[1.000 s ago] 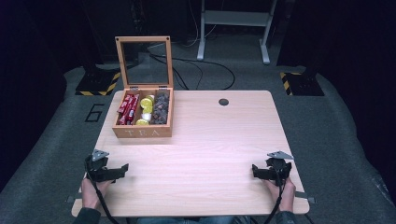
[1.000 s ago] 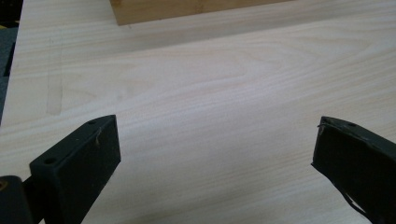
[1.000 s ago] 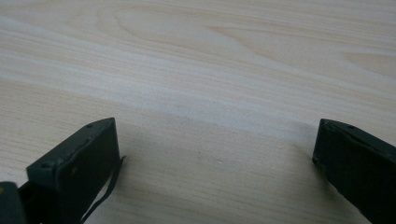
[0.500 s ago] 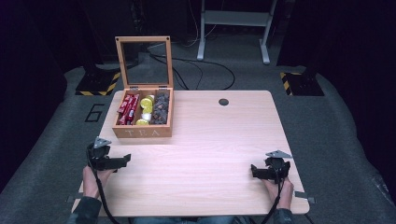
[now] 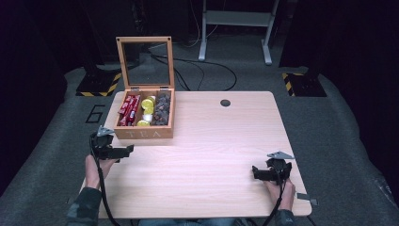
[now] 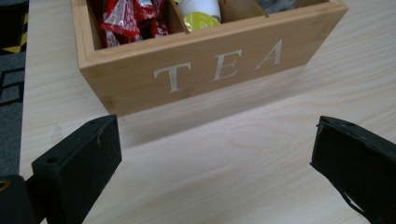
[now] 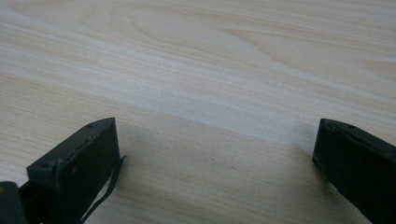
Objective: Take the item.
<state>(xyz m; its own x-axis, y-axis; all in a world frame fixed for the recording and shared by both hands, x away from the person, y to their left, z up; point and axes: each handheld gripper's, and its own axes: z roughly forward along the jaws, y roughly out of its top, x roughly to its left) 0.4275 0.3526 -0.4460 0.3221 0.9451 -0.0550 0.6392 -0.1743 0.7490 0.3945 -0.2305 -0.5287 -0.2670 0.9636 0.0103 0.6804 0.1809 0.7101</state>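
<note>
A wooden box (image 5: pixel 144 133) marked TEA stands at the table's far left with its glass lid (image 5: pixel 144 63) raised. Its compartments hold red sachets (image 5: pixel 128 110), yellow-topped capsules (image 5: pixel 147 104) and dark packets (image 5: pixel 163 108). My left gripper (image 5: pixel 123 149) is open just in front of the box's near left corner. In the left gripper view the box front (image 6: pixel 219 67) lies beyond my open left gripper (image 6: pixel 212 154), with red sachets (image 6: pixel 125 21) and a capsule (image 6: pixel 201 17) inside. My right gripper (image 5: pixel 258 172) is open and empty near the front right; the right gripper view has bare tabletop between the open right gripper (image 7: pixel 215 161) jaws.
The light wooden table (image 5: pixel 211 155) has a round cable hole (image 5: pixel 225 102) near its far edge. Grey carpet lies around it, with a metal stand (image 5: pixel 235 28) and floor cables (image 5: pixel 207 70) behind. Yellow-black hazard markings (image 5: pixel 99 87) flank the back corners.
My left gripper has moved forward and slightly right, from the table's front left corner up to just before the tea box. The right gripper has barely moved.
</note>
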